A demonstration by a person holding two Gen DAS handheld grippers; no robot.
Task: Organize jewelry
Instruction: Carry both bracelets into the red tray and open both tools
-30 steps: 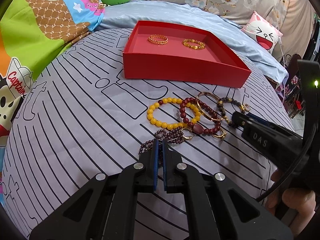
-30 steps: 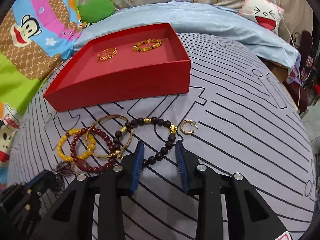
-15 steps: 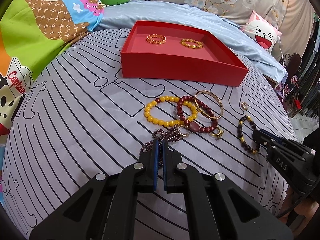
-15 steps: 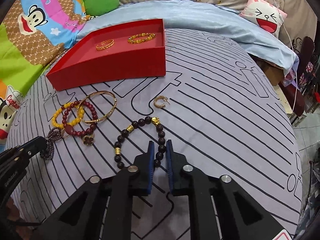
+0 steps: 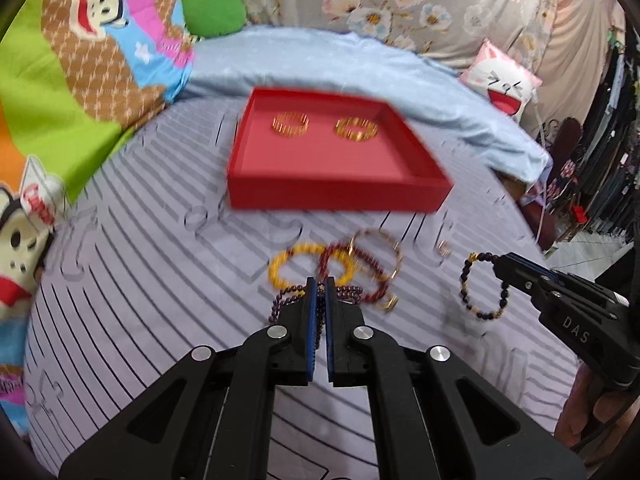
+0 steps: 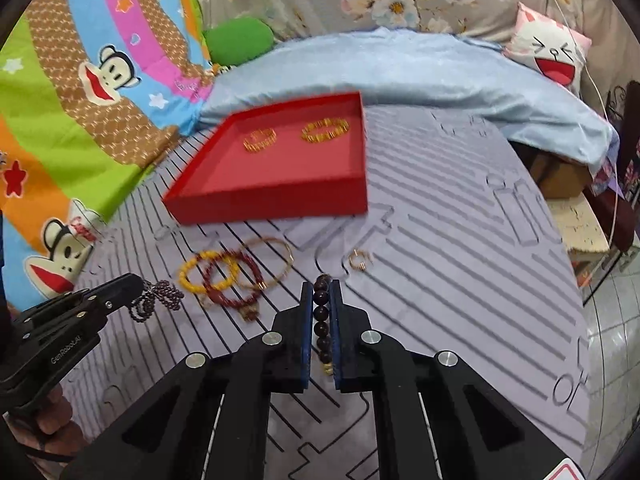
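Note:
A red tray [image 5: 340, 192] [image 6: 280, 204] lies on the striped bedsheet with two gold bracelets [image 5: 291, 124] [image 5: 356, 129] inside. My left gripper [image 5: 319, 284] is shut on a dark purple beaded bracelet [image 5: 286, 300] [image 6: 154, 300], lifted off the sheet. My right gripper [image 6: 321, 286] is shut on a dark beaded bracelet with gold beads [image 6: 322, 320] [image 5: 482, 286], which hangs in the air to the right in the left wrist view. A yellow bead bracelet [image 5: 288, 266], a dark red bracelet [image 6: 230, 280], a thin gold bangle [image 6: 272, 260] and a small gold earring [image 6: 359, 260] lie in front of the tray.
A light blue quilt [image 6: 400, 76] lies behind the tray, with a cartoon blanket [image 6: 80, 80] at left and a pink-white cushion [image 6: 552, 52] at right. The bed edge drops off at the right, by a tiled floor [image 6: 612, 312].
Both grippers have risen, lifting their bracelets off the sheet. The right gripper first closed on the dark beaded bracelet and pulled it right, away from the pile.

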